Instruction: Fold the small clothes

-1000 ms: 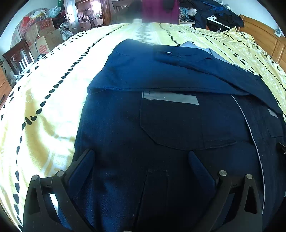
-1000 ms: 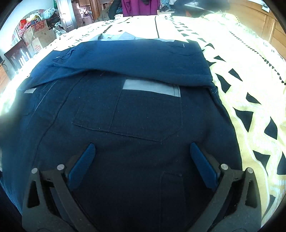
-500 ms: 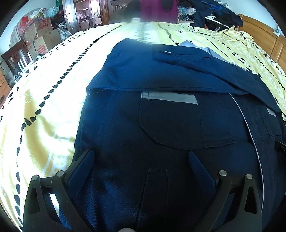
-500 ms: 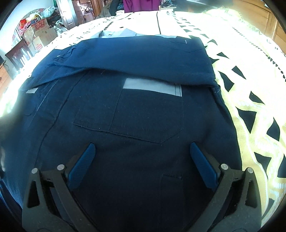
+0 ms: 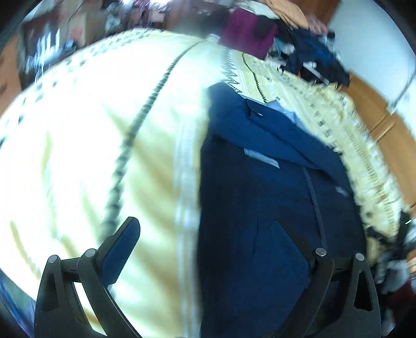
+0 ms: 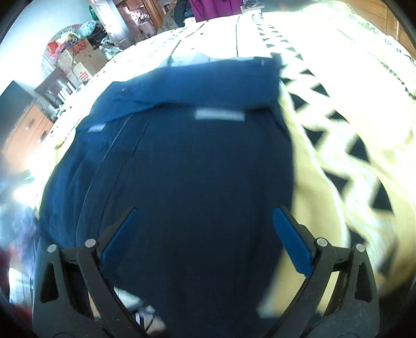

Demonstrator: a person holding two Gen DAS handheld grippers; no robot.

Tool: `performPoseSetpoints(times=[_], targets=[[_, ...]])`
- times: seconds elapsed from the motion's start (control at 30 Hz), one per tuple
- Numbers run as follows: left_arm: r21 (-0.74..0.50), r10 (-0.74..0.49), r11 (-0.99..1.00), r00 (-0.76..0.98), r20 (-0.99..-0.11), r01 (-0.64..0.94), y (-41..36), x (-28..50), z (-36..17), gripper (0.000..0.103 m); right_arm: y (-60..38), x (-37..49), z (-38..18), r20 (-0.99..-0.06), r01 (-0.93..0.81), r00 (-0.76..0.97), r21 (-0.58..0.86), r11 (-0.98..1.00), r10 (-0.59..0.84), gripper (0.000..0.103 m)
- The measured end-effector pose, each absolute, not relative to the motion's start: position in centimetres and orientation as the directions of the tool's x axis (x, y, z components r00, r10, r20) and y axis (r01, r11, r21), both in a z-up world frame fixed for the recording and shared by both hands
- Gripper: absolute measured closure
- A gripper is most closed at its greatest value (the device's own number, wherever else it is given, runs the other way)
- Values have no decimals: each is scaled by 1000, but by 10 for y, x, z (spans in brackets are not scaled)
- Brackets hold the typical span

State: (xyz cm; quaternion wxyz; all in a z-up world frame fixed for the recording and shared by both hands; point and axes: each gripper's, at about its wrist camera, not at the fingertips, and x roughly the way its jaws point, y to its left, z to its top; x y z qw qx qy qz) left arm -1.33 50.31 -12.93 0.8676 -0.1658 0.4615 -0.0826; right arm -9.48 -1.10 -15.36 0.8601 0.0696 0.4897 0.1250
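Both tools are spread wide and hold nothing. The left tool (image 5: 208,249) has blue pads on black fingers. Its left pad (image 5: 121,251) hangs over the yellow bedspread (image 5: 78,156), and its right pad is dark and hard to see over the dark blue clothes (image 5: 260,208). The space between the two pads lies over the left edge of the clothes. The left view is tilted and blurry.

The right tool (image 6: 205,240) is also spread wide. Both of its blue pads (image 6: 291,241) sit above the dark blue clothes (image 6: 195,169), with cloth showing between them. I cannot tell if the pads touch the cloth.

The clothes lie flat on the bed, on top of the yellow bedspread (image 6: 351,130) with black triangle marks. The far part is folded over the near part, and it looks a lighter blue. A small grey strip (image 6: 219,114) shows just under the folded edge. Another small grey strip (image 6: 96,128) shows to the left of it. In the left view one grey strip (image 5: 261,158) sits just below the folded part, and a thin pale line runs down the cloth.

Past the far end of the bed hangs a purple cloth (image 6: 213,7). Cardboard boxes (image 6: 83,59) stand at the far left of the room. A pile of dark clothes (image 5: 314,57) lies at the far side of the bed in the left view, near the wooden headboard (image 5: 384,130).
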Motion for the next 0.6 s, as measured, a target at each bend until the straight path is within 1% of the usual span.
performPoseSetpoints(times=[0.07, 0.1, 0.13, 0.17, 0.2, 0.23, 0.33, 0.47, 0.6], targets=[[-407, -348, 913, 536, -769, 8, 517, -46, -137, 5, -20, -117, -156, -845, -146, 459, 233, 962, 274, 10], [-421, -368, 907, 515, -774, 16, 519, -58, -142, 7, -24, -126, -160, -858, -147, 434, 234, 961, 275, 16], [-445, -400, 895, 485, -778, 24, 520, -70, -149, 16, -27, -133, -165, -868, -145, 412, 237, 960, 277, 25], [-469, -430, 883, 457, -778, 33, 520, -78, -157, 28, -32, -141, -171, -879, -137, 381, 253, 958, 286, 28], [-483, -451, 875, 434, -780, 40, 520, -86, -165, 33, -34, -147, -177, -887, -128, 355, 268, 955, 296, 34], [-484, -461, 874, 406, -789, 51, 516, -92, -172, 36, -38, -153, -185, -895, -115, 325, 283, 952, 305, 37], [-454, -457, 885, 365, -811, 99, 502, -103, -181, 38, -39, -167, -196, -902, -111, 289, 300, 948, 319, 41], [-442, -465, 885, 313, -828, 145, 487, -116, -189, 40, -30, -172, -194, -902, -149, 264, 313, 938, 343, 41], [-443, -474, 880, 286, -833, 169, 478, -116, -197, 40, -25, -167, -209, -926, -143, 222, 278, 950, 304, 42]])
